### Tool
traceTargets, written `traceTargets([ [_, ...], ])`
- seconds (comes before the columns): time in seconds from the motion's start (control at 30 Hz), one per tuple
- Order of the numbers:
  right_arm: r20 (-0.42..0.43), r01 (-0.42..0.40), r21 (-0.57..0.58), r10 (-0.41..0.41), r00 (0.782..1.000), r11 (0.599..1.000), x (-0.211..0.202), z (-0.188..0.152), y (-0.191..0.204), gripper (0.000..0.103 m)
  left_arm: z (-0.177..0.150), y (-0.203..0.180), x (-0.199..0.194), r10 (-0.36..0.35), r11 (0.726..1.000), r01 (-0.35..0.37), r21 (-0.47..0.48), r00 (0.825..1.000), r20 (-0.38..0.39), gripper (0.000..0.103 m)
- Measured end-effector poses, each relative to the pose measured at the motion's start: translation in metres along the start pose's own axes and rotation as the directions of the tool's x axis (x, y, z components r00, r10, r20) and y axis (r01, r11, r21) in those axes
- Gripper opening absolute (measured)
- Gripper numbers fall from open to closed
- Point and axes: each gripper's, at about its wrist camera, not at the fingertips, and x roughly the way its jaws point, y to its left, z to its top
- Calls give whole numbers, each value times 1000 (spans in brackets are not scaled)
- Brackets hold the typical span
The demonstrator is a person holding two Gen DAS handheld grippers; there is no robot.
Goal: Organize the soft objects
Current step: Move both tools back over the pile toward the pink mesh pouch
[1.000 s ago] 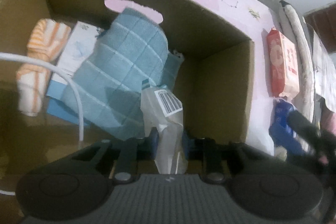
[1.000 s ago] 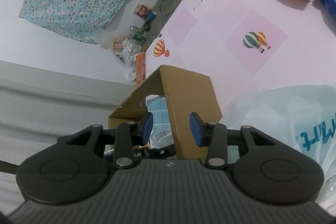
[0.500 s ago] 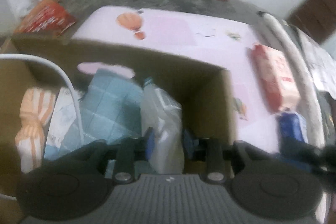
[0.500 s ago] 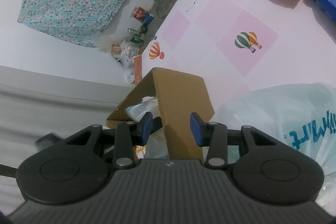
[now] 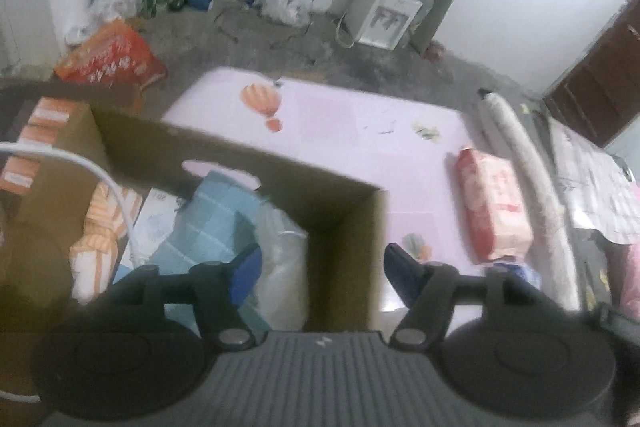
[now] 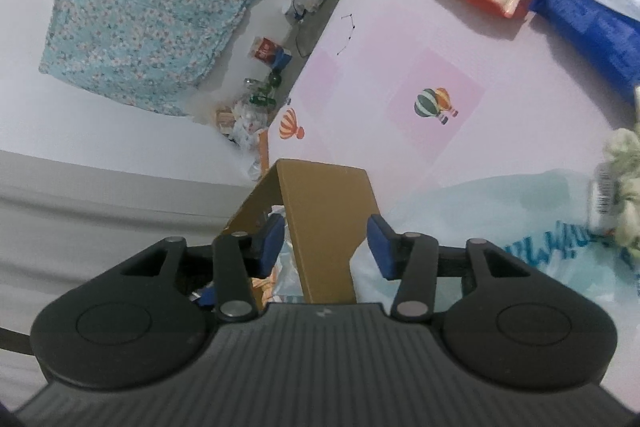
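**Left gripper lets go of the clear bag over the box**

Up goes the left gripper: one second ago it was low in the cardboard box and pinched a clear plastic bag, and now it is higher and more of the room shows. Its jaws have just been opening. They stand wide apart now and press on nothing. The clear bag sits in the box, just beside the left blue finger, and a corner of the box shows between the two fingers.

Next to the clear bag in the box lies a blue checked towel. Further left are a white and blue pack and an orange striped cloth. A white cable curves over that side of the box.

Outside the box is a pink mat with balloon pictures. A red pack of wipes lies on it, well apart from the box.

The right gripper has slid sideways since then. Its jaws have just been opening too. They are apart, one on each side of the box wall, and do not press on it. To the right lie a pale blue plastic bag and a dark blue pack.
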Motion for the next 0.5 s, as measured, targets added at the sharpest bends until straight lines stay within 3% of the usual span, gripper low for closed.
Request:
traceTargets([
  [0.2, -10, -35, 4, 35, 999, 999, -43, -2, -20, 69, -18, -66, -31, -51, 993, 51, 105, 999, -4, 86],
  [0.37, 10, -34, 8, 33, 999, 999, -108, 2, -53, 71, -46, -128, -25, -105, 979, 120, 167, 990, -97, 87],
  [0.5, 52, 33, -4, -32, 998, 999, -167, 19, -84, 71, -78, -177, -9, -134, 964, 169, 204, 975, -175, 87],
])
